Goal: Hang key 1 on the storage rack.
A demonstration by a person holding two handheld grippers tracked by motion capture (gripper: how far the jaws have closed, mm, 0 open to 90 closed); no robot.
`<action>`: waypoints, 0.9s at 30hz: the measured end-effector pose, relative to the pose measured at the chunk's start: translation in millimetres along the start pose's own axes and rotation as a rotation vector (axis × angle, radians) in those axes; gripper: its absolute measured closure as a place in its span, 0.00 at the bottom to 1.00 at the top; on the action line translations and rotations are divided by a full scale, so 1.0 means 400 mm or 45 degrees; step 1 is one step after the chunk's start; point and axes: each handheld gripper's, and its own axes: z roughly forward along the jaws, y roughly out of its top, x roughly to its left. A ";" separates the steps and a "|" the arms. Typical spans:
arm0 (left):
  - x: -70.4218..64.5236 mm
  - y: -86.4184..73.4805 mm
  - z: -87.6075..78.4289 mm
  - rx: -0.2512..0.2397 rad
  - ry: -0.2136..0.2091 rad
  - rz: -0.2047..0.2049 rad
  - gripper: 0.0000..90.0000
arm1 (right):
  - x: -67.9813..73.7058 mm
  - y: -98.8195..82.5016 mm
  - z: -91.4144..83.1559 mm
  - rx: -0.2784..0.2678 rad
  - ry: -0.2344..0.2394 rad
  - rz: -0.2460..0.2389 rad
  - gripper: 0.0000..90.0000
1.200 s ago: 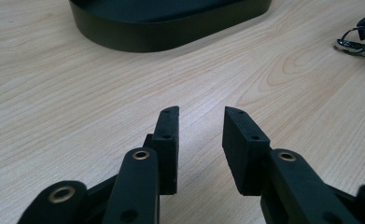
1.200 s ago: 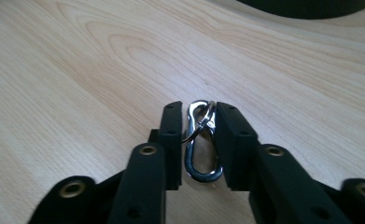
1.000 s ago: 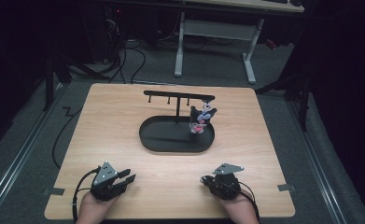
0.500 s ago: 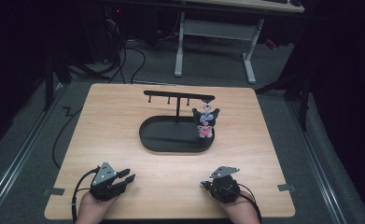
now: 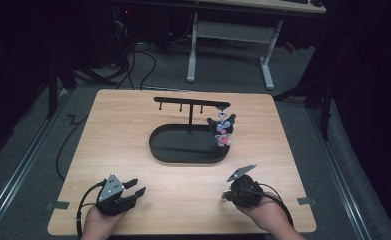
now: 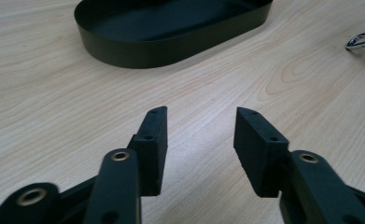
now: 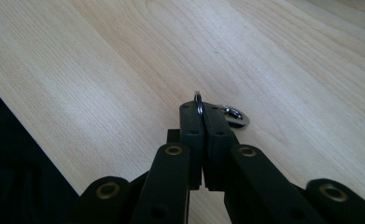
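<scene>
My right tool (image 7: 201, 112) is pinched tight on a metal key ring (image 7: 231, 115) near the bench's (image 5: 133, 150) front edge; my left tool (image 6: 201, 133) sits wide open, empty. One plush charm (image 5: 223, 131) hangs on the rack (image 5: 190, 105) already, guessing this ring's next.

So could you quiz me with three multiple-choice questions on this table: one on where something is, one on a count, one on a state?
1. Where is the plush toy?
A. hanging at the right end of the stand's bar
B. lying by the left gripper
C. on the floor

2. How many grippers are on the table?
A. one
B. two
C. three

3. How do the right gripper's jaws stand?
A. wide open
B. shut on a metal ring
C. shut on the toy

Answers:
1 A, it dangles over the black tray.
2 B, the left gripper and right gripper.
3 B, the metal ring pokes out between them.
</scene>
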 end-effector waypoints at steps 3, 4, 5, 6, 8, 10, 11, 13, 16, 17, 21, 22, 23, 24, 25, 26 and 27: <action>0.002 -0.001 -0.001 -0.014 0.037 -0.006 0.51 | -0.009 0.013 -0.020 0.017 -0.003 0.014 0.99; 0.002 -0.001 -0.002 -0.020 0.046 -0.008 0.49 | -0.012 0.018 -0.026 0.027 -0.009 0.011 0.99; 0.003 -0.001 -0.002 -0.025 0.050 -0.010 0.47 | -0.013 0.022 -0.032 0.038 -0.009 0.017 0.99; 0.005 -0.001 -0.003 -0.026 0.050 -0.015 0.47 | -0.016 0.027 -0.036 0.048 -0.007 0.015 0.99; 0.007 -0.002 -0.004 -0.027 0.050 -0.019 0.47 | -0.018 0.036 -0.044 0.077 -0.006 0.013 0.99; 0.008 -0.004 -0.004 -0.031 0.052 -0.028 0.46 | -0.019 0.046 -0.051 0.096 -0.008 0.006 0.99; 0.009 -0.004 -0.004 -0.036 0.053 -0.032 0.46 | -0.019 0.051 -0.055 0.108 -0.010 -0.001 0.99; 0.011 -0.004 -0.006 -0.040 0.049 -0.034 0.45 | -0.021 0.062 -0.064 0.130 -0.011 -0.013 0.99; 0.010 -0.004 -0.009 -0.056 0.039 -0.028 0.44 | -0.025 0.079 -0.077 0.154 -0.018 -0.024 0.99; 0.009 -0.004 -0.009 -0.059 0.039 -0.024 0.43 | -0.025 0.084 -0.081 0.165 -0.018 -0.023 0.99; 0.008 -0.005 -0.008 -0.069 0.037 -0.025 0.42 | -0.029 0.105 -0.099 0.198 -0.015 -0.033 0.99; 0.008 -0.005 -0.007 -0.069 0.036 -0.025 0.42 | -0.031 0.111 -0.103 0.207 -0.021 -0.044 0.99; 0.008 -0.005 -0.007 -0.068 0.036 -0.026 0.42 | -0.033 0.117 -0.107 0.214 -0.020 -0.053 0.99; 0.008 -0.005 -0.006 -0.069 0.036 -0.026 0.42 | -0.033 0.124 -0.112 0.225 -0.022 -0.050 0.99; 0.008 -0.005 -0.007 -0.069 0.036 -0.025 0.42 | -0.035 0.130 -0.116 0.232 -0.021 -0.057 0.99; 0.008 -0.004 -0.007 -0.067 0.035 -0.025 0.42 | -0.037 0.137 -0.121 0.239 -0.021 -0.063 0.99; 0.008 -0.004 -0.007 -0.067 0.035 -0.025 0.42 | -0.038 0.145 -0.125 0.246 -0.016 -0.064 0.99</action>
